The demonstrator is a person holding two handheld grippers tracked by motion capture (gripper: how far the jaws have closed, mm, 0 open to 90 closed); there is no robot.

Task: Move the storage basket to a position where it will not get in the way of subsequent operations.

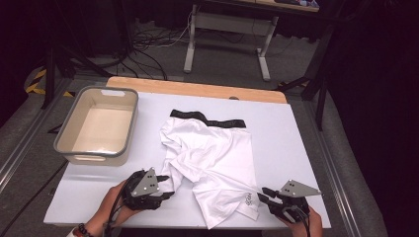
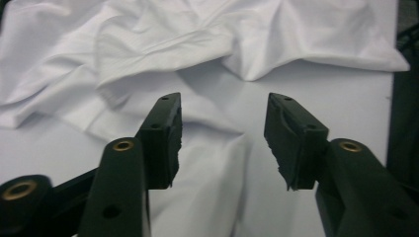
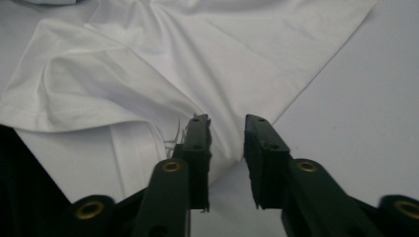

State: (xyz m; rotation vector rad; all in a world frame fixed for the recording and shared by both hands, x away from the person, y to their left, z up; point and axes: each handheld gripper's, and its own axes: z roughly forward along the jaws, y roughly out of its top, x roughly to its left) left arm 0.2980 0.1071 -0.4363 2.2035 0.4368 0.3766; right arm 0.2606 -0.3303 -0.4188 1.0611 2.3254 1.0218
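White boxer shorts (image 1: 212,158) spread crumpled mid-table (image 1: 281,128), black waistband at the far edge. Left gripper (image 1: 165,186) at the near left leg hem, jaws wide, cloth beneath, ungripped. Right gripper (image 1: 263,194) at the near right hem corner, jaws narrowly apart, fabric edge under them.

Grey bin (image 1: 97,126) on white tabletop (image 1: 276,136), dark room behind.

Standing at the far left part of the tabletop, well apart from the near edge; rectangular, with rounded rim, handle slot in the far wall, pale inside. Wooden strip (image 1: 197,89) running along the far edge of the tabletop. Beyond it, grey floor (image 1: 222,59) with black cables (image 1: 148,42) lying loose, and white metal legs of another table (image 1: 230,29). At far left on the floor, yellow-and-black marking tape (image 1: 35,81). Along both sides of the tabletop, metal rails (image 1: 24,143).
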